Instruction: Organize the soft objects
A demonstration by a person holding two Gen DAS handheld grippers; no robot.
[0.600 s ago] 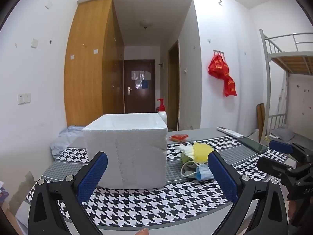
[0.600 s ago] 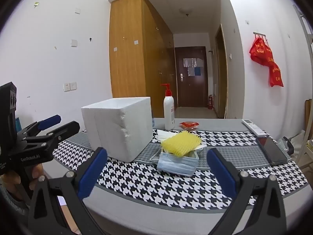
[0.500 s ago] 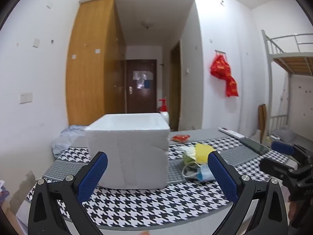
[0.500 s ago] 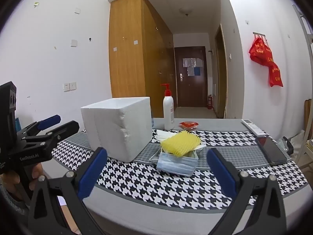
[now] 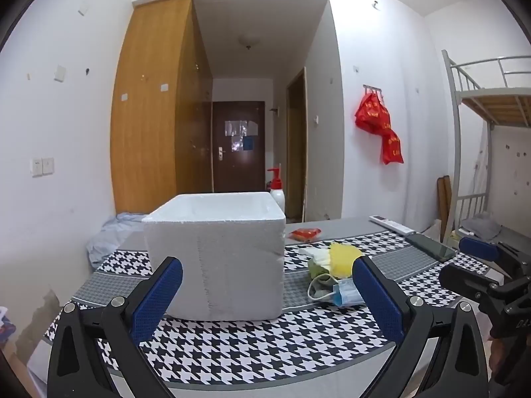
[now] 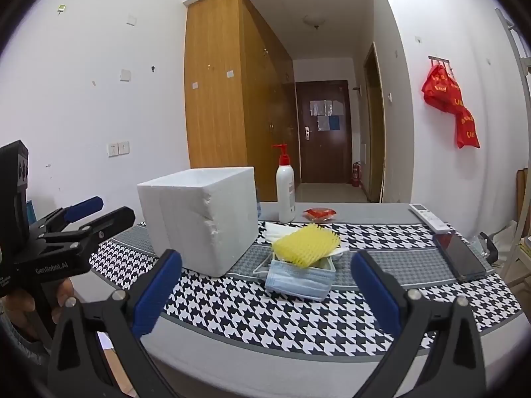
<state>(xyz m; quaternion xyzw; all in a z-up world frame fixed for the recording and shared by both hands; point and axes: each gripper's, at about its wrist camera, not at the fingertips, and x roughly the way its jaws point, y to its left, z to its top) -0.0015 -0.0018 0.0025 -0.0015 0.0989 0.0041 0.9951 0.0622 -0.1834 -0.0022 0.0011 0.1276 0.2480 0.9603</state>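
On the houndstooth tablecloth [image 6: 298, 318], going L to R, I've got the white foam box [image 6: 202, 222] first: blocky, open-topped, grainy styrofoam w/ a chipped corner edge; its inside is mostly hidden from both cams. Behind it a pump bottle [image 6: 286, 192], white body w/ red pump; in the left wrist view only its top shows over the box rim. Next, the soft pile, just right of the box: a yellow foam net [image 6: 307, 244], ribbed and spongy, lying atop a pale blue face mask [image 6: 298, 278], pleated fabric, w/ white tissue-like sheets [image 6: 277, 229] poking out behind. Something green sits under the pile in the left view, can't tell what it is. A small red packet [image 6: 319, 213] lies further back, print too blurry to read. Far right: a white remote [image 6: 428, 217] and a dark glossy phone [image 6: 459, 260]. Left gripper [image 5: 267, 298] is released, blue pads spread wide w/ nothing btwn them, short of the box. Right gripper [image 6: 265, 293] likewise wide apart and empty, short of the pile, touching nothing. Both grippers' bodies are cut off at frame bottom.
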